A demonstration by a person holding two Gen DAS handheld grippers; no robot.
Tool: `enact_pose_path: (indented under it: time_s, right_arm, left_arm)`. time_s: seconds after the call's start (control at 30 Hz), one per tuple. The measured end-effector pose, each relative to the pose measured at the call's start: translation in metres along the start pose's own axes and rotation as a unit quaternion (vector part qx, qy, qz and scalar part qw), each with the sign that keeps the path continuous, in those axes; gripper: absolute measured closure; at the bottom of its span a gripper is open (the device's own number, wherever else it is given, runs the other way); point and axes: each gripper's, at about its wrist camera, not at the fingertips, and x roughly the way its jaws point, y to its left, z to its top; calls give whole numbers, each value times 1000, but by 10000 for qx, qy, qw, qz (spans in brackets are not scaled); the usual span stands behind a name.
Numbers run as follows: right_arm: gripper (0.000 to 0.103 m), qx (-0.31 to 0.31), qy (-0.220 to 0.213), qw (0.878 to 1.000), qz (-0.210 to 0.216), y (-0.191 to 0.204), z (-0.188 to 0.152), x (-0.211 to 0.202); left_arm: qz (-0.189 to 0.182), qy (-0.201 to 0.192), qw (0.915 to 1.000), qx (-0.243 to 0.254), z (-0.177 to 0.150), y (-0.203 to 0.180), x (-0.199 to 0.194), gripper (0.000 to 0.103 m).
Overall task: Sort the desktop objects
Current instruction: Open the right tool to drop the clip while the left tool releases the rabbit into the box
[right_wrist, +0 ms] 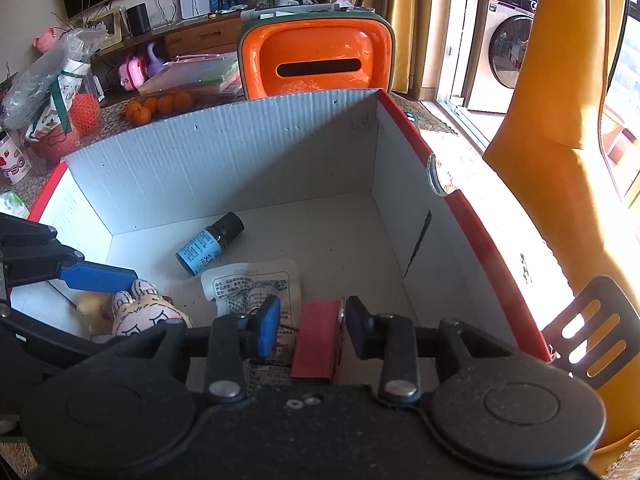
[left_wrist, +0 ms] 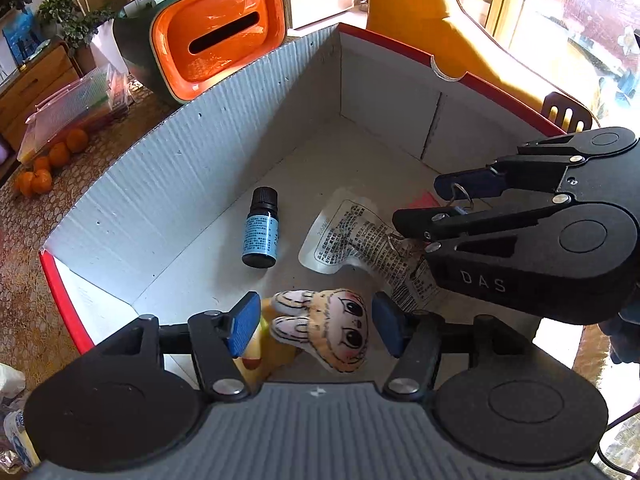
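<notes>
Though unpinched, plush rabbit (left_wrist: pixel 334 328) between left claw (left_wrist: pixel 314 326) pads

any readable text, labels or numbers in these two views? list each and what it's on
"DAS": raised letters on the right gripper body, left wrist view.
"TSO": red letters on the white mug at the left edge, cut off by the frame.
Blue label on the small dark bottle: print too small to read.
Clear sachet: dense printed block and barcode, too small to read.
Plush keychain: a drawn face, no text.
</notes>
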Motion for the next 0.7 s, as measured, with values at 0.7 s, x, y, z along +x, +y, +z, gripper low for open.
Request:
enact_pose_path:
  time_s: [0.7]
  right_arm:
    - [41,133,-328,9993,153,13,1,-39]
  left_arm:
    - [129,-1001,9938,-457,-31,11,-73,37]
